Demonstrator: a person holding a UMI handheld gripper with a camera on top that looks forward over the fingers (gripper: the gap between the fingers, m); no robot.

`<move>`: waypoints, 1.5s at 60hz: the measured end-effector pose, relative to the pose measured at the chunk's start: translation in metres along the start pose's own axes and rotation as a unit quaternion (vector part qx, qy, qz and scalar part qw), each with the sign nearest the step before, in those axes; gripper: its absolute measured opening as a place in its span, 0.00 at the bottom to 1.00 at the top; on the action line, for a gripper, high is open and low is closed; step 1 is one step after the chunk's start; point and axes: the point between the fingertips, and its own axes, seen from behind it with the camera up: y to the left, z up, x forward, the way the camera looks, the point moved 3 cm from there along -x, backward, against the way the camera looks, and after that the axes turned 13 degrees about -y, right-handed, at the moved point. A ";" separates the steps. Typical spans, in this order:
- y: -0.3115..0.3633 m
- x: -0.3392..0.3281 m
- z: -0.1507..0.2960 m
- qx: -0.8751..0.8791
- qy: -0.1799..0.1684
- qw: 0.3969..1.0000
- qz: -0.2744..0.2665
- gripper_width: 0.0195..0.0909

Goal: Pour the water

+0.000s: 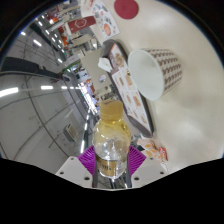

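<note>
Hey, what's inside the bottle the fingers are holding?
The bottle, tilted between the fingers, holds a yellowish clear liquid filling most of it. Its lower end is hidden by the fingers, and its neck points toward the paper cup, whose inside cannot be seen.

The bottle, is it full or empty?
Partly full: the bottle, held between the hand-held gripper's fingers, shows yellowish liquid in its upper part. Its exact level cannot be told.

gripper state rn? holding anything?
Gripper: shut on the bottle, a pad at each side of it, tilted toward the paper cup.
</note>
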 end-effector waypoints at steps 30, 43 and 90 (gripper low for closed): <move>0.064 -0.018 0.038 -0.427 0.031 0.904 0.004 0.25; 0.116 -0.027 0.143 -0.737 -0.062 0.673 -0.002 0.25; 0.024 -0.061 0.303 -0.811 -0.037 0.562 -0.159 0.91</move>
